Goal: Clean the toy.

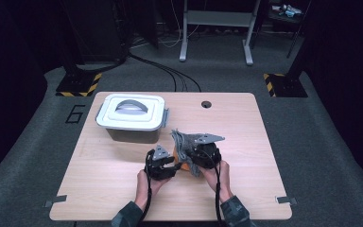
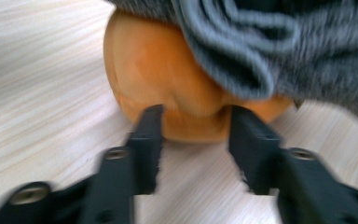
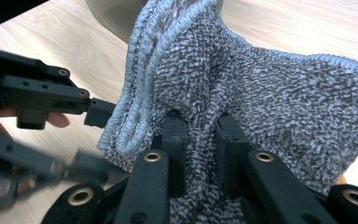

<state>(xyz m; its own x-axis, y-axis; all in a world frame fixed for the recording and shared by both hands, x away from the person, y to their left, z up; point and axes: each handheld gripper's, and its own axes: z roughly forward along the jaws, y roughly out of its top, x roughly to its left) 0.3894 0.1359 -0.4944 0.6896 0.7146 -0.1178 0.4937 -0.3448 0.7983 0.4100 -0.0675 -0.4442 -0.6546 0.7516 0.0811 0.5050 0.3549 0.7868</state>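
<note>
Cloth (image 3: 261,93) in right gripper (image 3: 200,140) jaws hides orange block's (image 2: 168,79) top.

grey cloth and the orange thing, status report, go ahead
Right hand-held gripper shut on grey cloth. Left hand-held gripper open, jaws either side of orange object, not pressing. Cloth draped over orange object. White lidded box stands apart behind, not in the way.

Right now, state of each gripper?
Left gripper: open, jaws either side of the orange object, not pressing on it.
Right gripper: shut on the grey cloth.
</note>
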